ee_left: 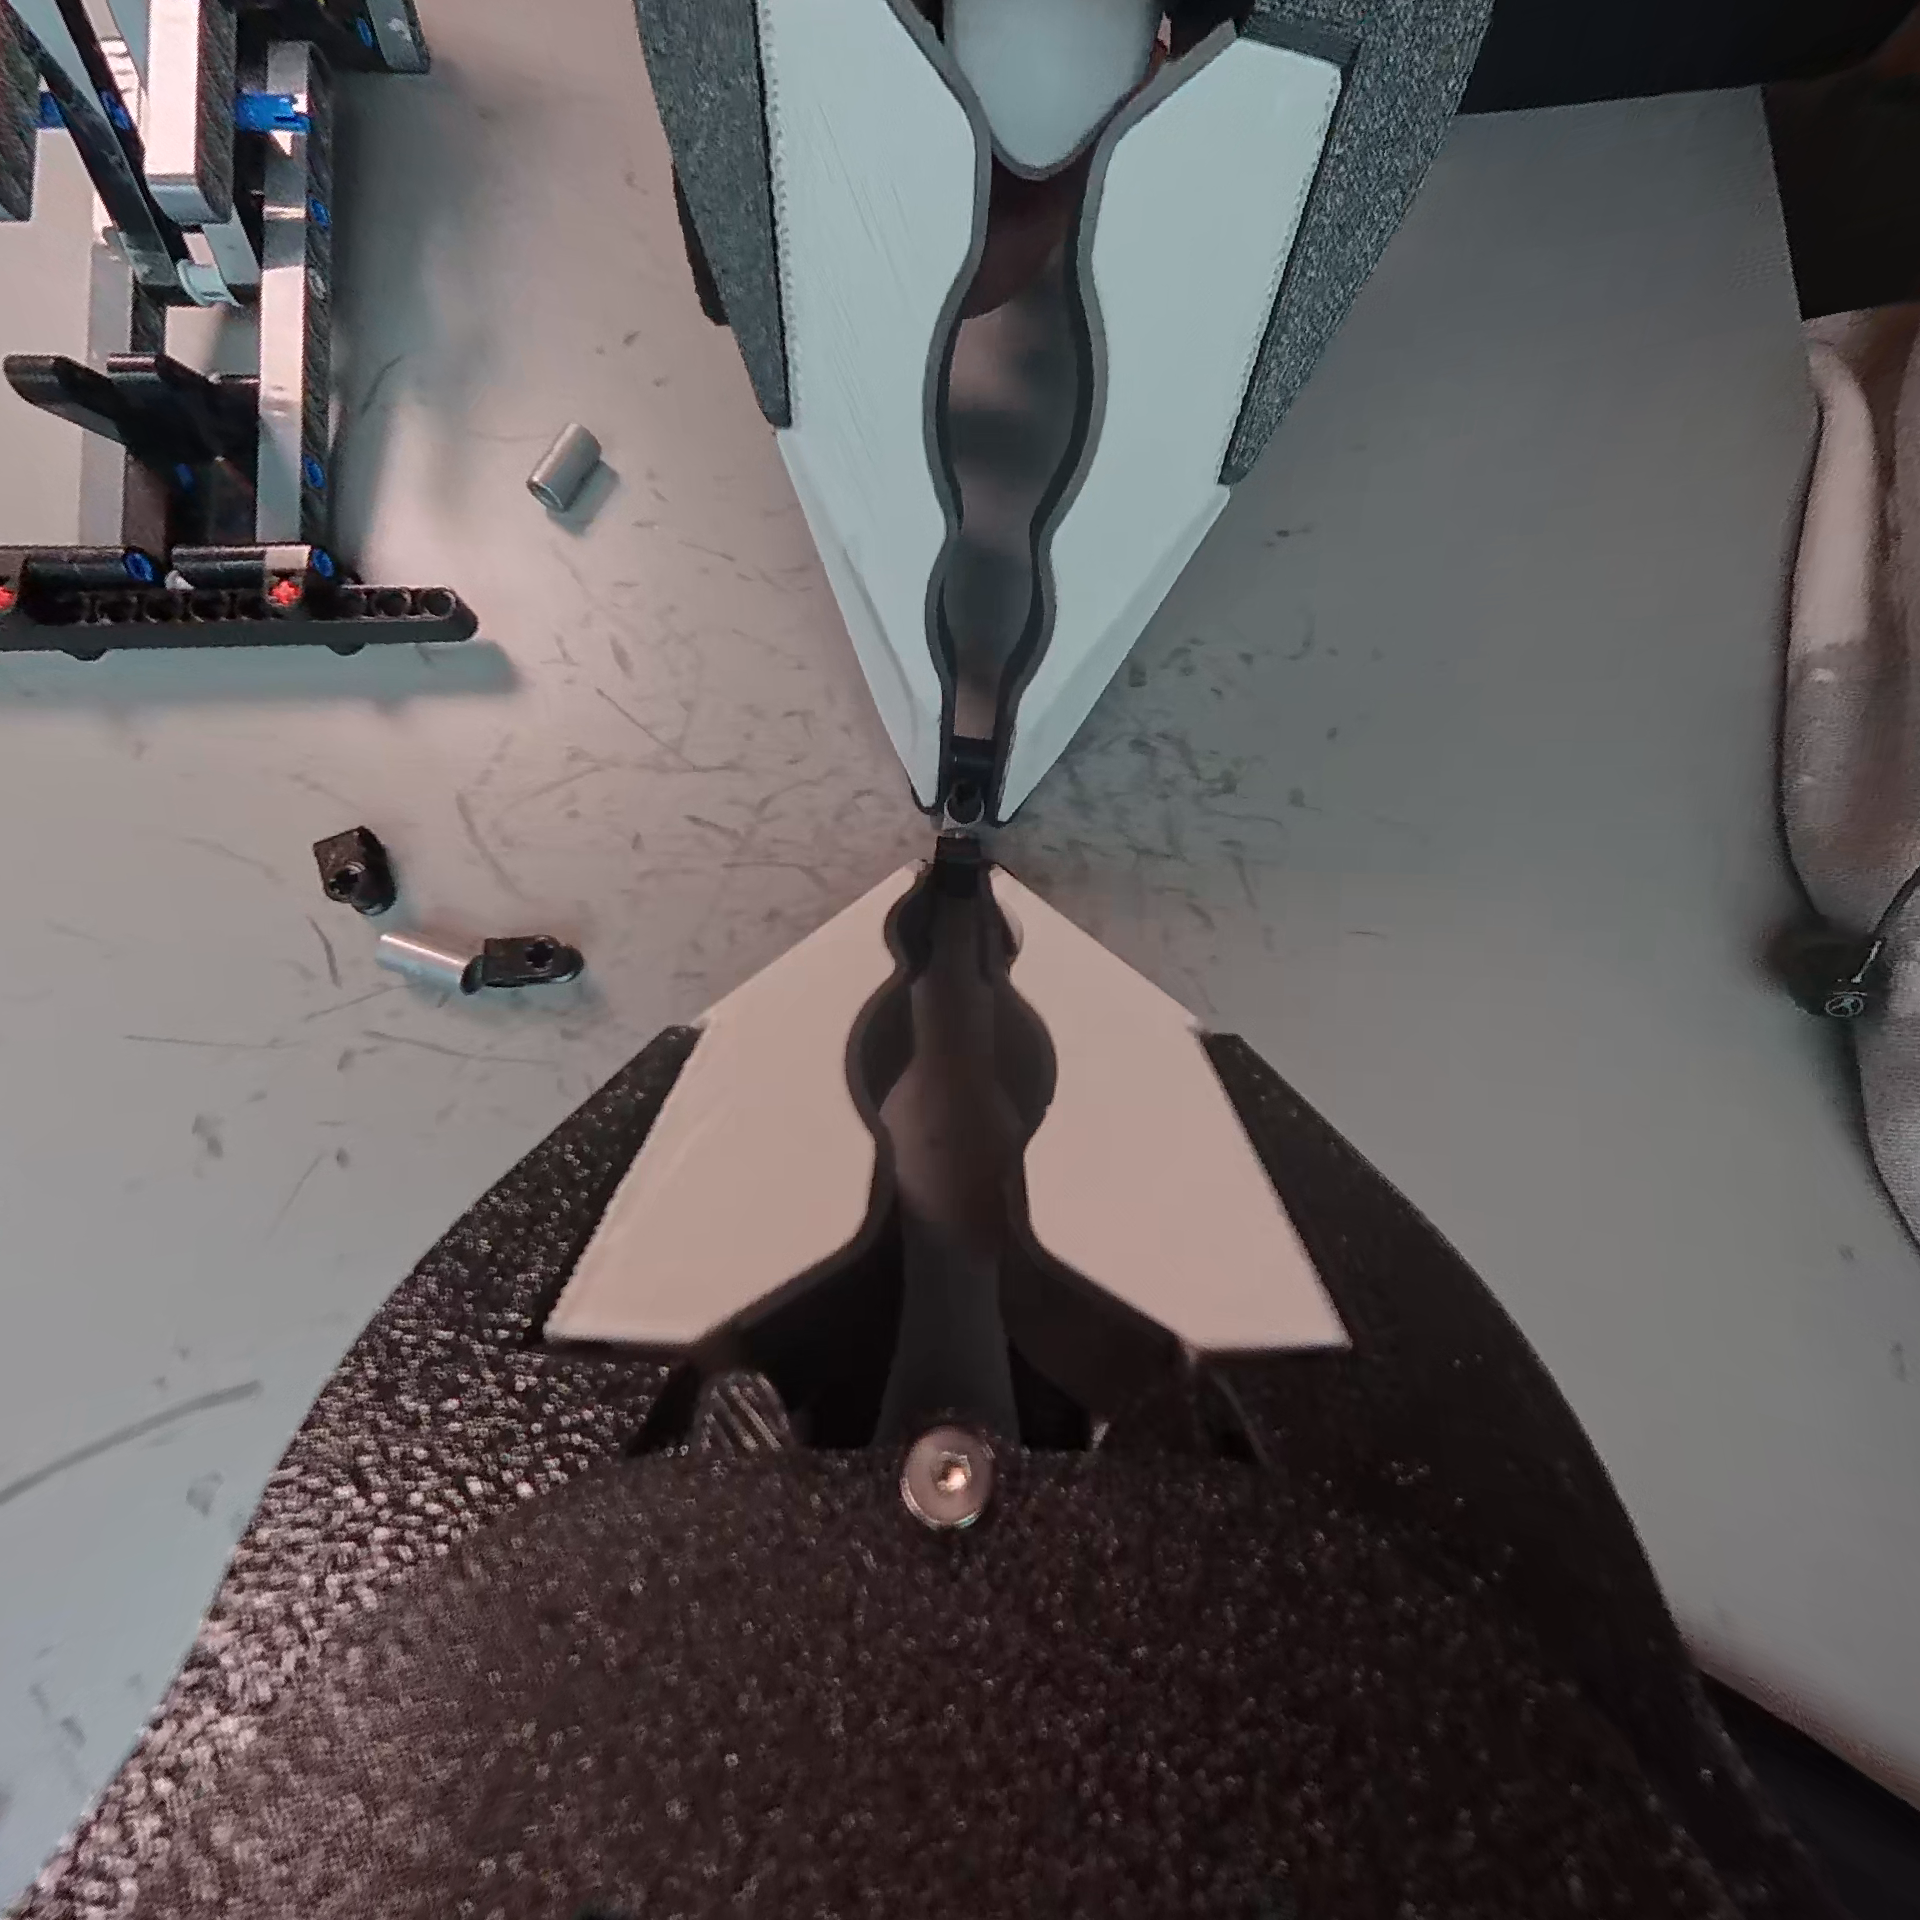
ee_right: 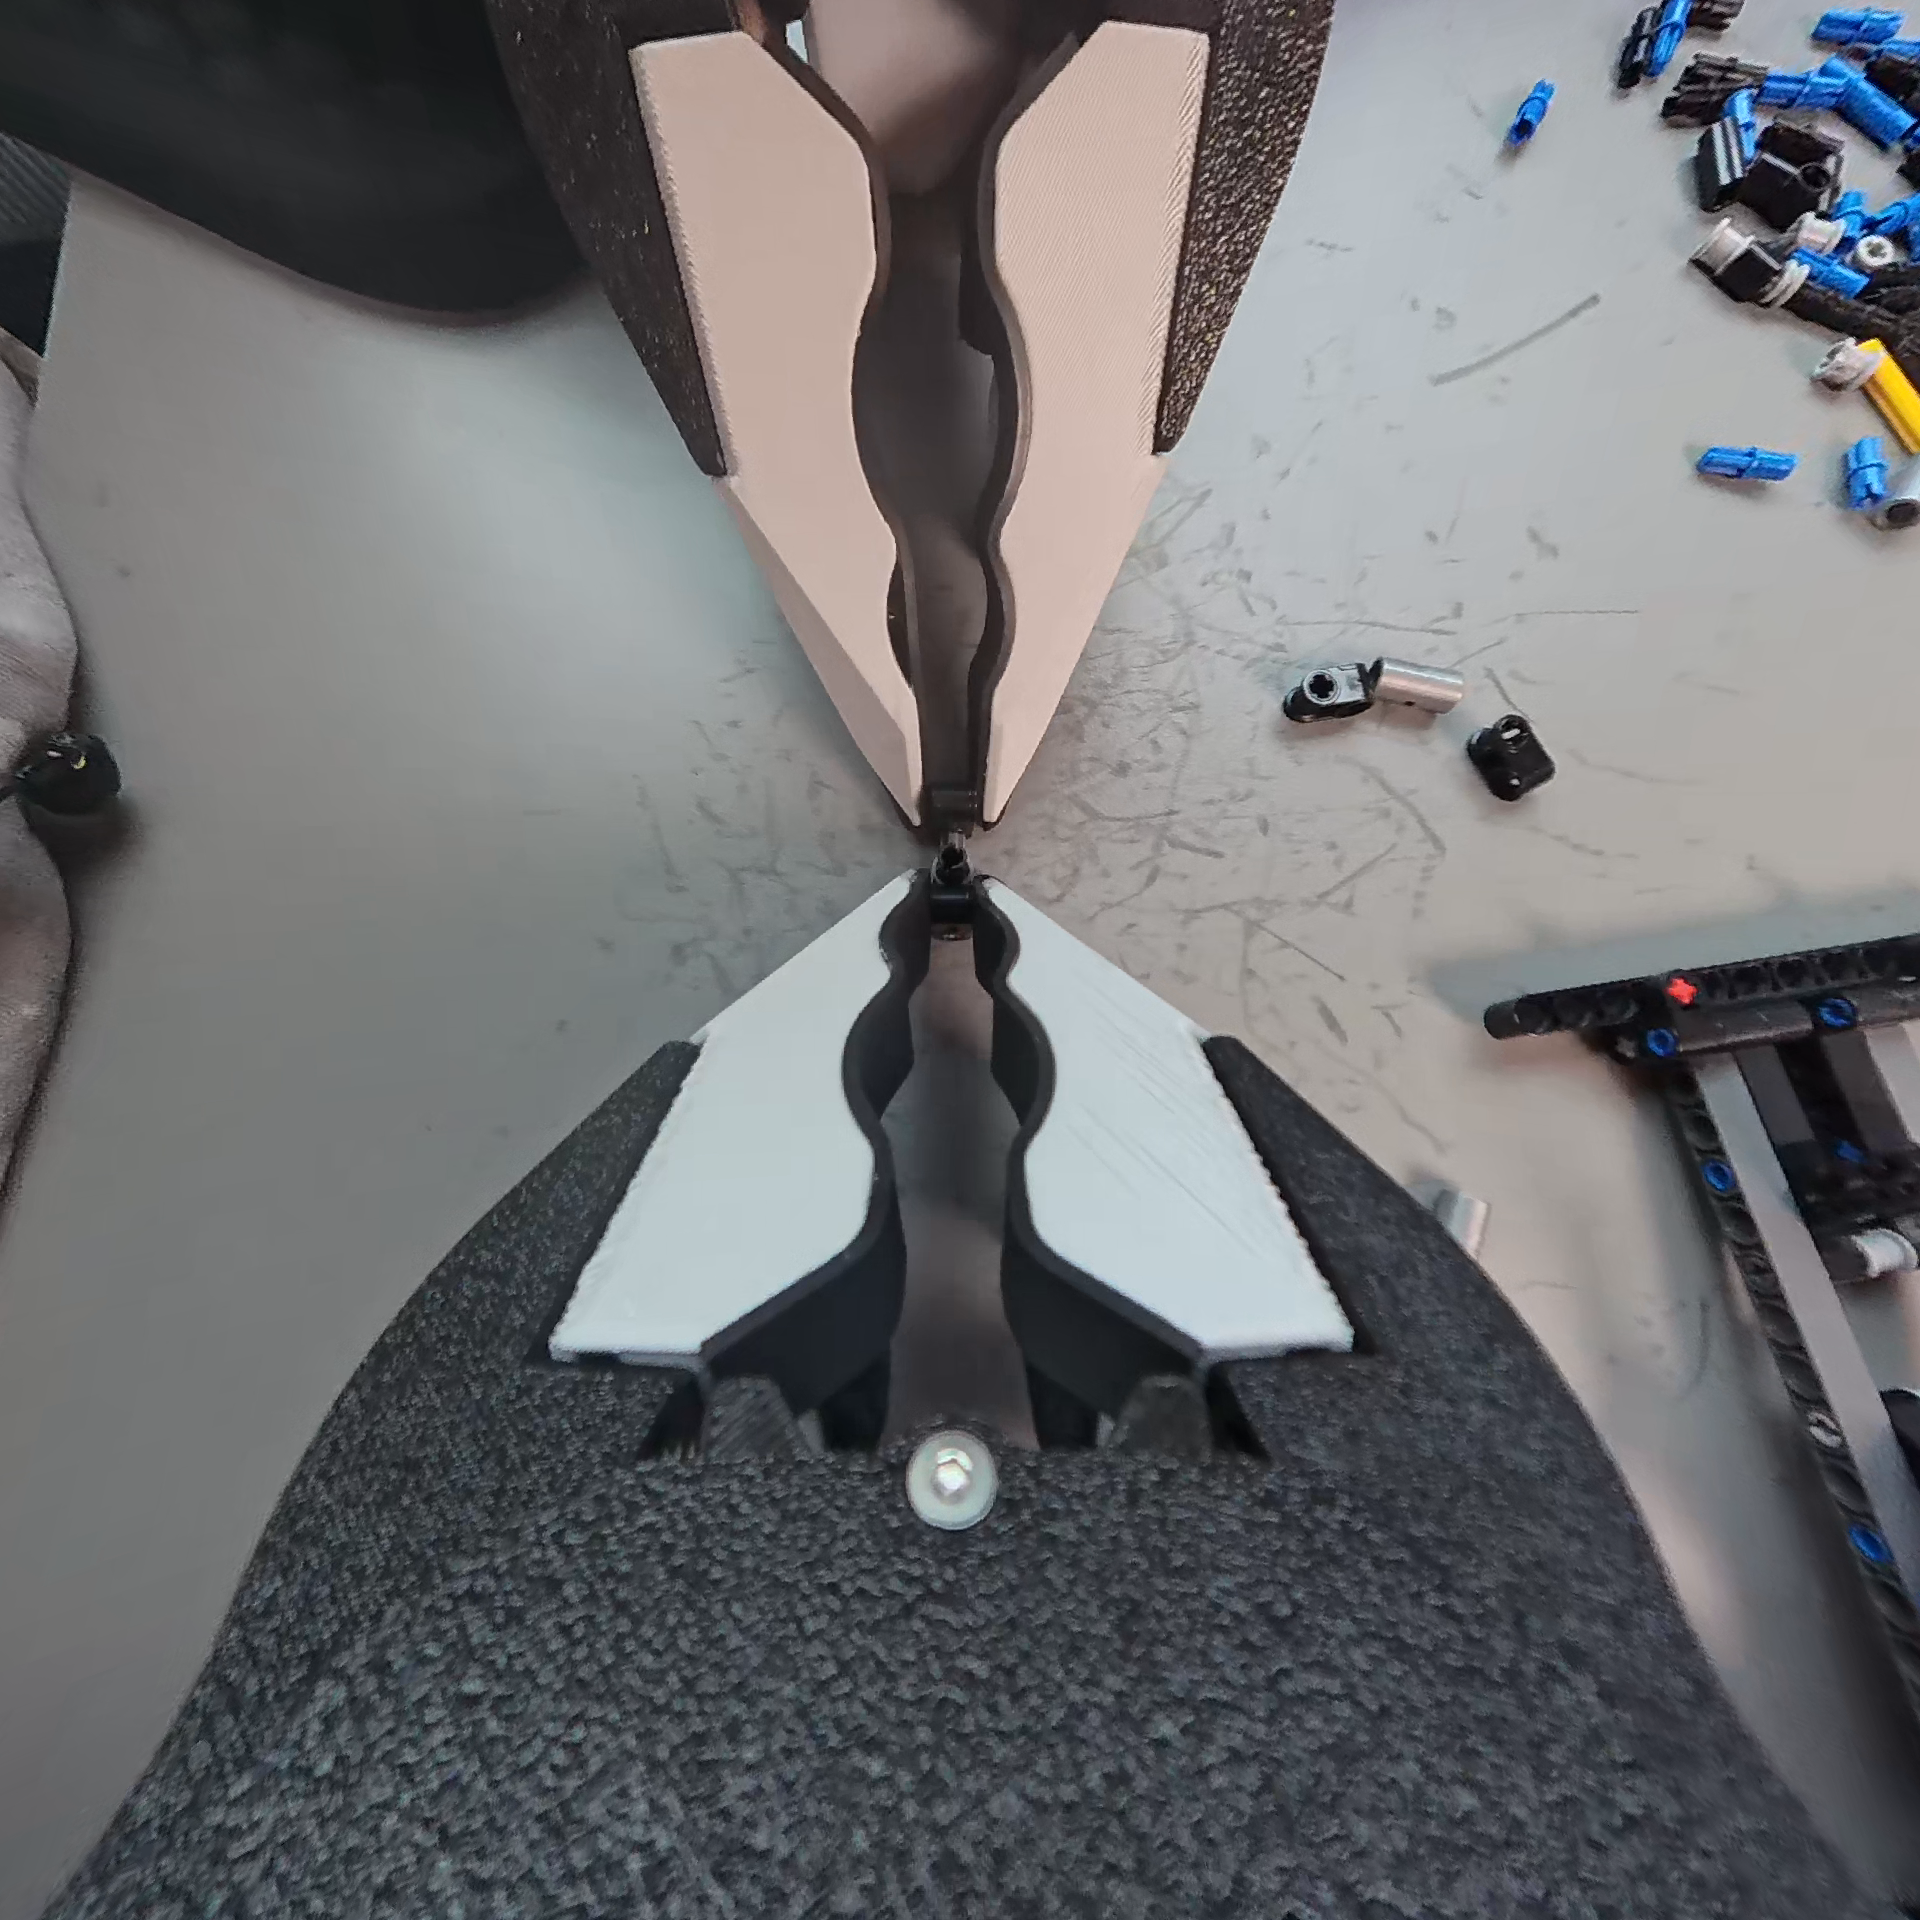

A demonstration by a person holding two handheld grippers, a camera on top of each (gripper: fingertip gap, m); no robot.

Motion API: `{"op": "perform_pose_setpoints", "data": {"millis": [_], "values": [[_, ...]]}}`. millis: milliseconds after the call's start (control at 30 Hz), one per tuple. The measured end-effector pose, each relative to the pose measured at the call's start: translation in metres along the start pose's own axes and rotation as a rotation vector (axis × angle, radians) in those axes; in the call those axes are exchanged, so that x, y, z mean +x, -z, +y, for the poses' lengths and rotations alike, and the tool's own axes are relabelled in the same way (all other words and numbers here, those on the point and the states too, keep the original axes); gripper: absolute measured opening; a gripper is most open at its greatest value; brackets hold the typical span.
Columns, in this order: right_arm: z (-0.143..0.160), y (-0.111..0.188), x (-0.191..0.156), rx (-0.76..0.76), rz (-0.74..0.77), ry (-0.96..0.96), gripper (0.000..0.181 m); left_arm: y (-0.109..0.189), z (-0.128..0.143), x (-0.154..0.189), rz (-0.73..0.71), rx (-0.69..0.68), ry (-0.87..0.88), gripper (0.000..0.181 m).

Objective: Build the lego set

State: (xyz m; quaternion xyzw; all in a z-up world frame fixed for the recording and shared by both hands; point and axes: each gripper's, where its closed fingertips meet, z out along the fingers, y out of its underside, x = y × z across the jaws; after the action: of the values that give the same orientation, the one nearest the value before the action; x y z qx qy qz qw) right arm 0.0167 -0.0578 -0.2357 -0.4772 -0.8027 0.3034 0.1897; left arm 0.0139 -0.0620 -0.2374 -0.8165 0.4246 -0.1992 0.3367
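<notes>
Left wrist view shows the two tools nose to nose above the desk (ee_left: 1403, 644): the left hand-held gripper (ee_left: 958, 876), with its pinkish fingers, pinches a small black pin (ee_left: 956, 857) at its very tip, its jaws drawn almost together. Facing it, the right hand-held gripper (ee_left: 968, 816), grey-white, is likewise nearly closed on a small black connector (ee_left: 966, 800). Right wrist view gives the same meeting from the other side, the connector (ee_right: 951, 899) clamped at the near tips and the pin (ee_right: 951, 805) at the far ones; the two parts touch or nearly touch, and I cannot tell whether the pin has entered the hole.

My reading is that the step in hand is mating these two small parts in mid-air, a sub-assembly before anything goes onto the partly built frame (ee_left: 239, 613) lying well apart at the desk's edge. Spare pieces wait nearby: a grey sleeve (ee_left: 561, 480), a black block (ee_left: 355, 868), and a sleeve with connector (ee_left: 478, 961). A loose pile of blue and black parts (ee_right: 1808, 197) sits farther off.

The next move likely calls for keeping both axes in line and pressing straight together, with firm grips so neither part twists
</notes>
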Motion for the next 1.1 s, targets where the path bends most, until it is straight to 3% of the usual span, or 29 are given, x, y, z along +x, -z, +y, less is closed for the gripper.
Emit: {"op": "perform_pose_setpoints", "data": {"millis": [500,600,667,967,1100], "values": [[-0.001,-0.001,0.0,0.012,0.024,0.005,0.006,-0.002,-0.002,0.001,0.017,-0.001,-0.042,0.009],[0.0,0.001,-0.001,0.018,0.035,0.019,0.015,-0.003,-0.003,0.0,0.016,-0.002,-0.04,0.009],[0.004,0.008,-0.004,0.014,0.022,0.025,0.025,-0.003,-0.003,0.001,0.006,-0.001,-0.038,0.009],[0.011,0.057,-0.005,0.093,0.036,0.098,0.025,-0.002,-0.002,0.001,-0.052,0.002,-0.069,0.01],[0.019,0.076,0.015,0.091,0.122,0.088,0.025,-0.002,-0.002,0.0,-0.07,0.003,-0.069,0.012]]}}
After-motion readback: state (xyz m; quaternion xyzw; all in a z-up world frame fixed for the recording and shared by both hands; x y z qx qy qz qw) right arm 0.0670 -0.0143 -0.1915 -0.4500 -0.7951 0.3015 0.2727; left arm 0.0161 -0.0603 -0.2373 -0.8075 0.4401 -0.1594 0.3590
